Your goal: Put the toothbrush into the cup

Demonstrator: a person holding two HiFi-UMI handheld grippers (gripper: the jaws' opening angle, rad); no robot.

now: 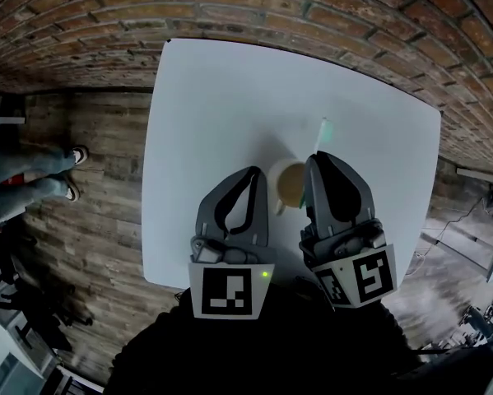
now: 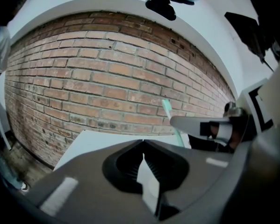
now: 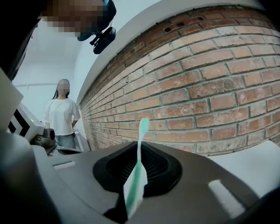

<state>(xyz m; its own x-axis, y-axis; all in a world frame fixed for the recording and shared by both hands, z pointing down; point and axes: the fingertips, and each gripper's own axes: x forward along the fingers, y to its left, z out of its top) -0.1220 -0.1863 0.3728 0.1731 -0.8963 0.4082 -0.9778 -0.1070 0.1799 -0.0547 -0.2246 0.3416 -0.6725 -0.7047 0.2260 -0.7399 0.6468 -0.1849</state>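
The slim mint-green plastic toothbrush (image 3: 139, 171) sits clamped in the right gripper (image 3: 140, 144); the left gripper (image 2: 143, 142) is closed, empty. Both partly hide the round white cup (image 1: 289, 184).

Grey looped left claw (image 1: 253, 171) and right claw (image 1: 318, 158); white cubes (image 1: 231, 290) with black square markers; black clothing (image 1: 262, 356)
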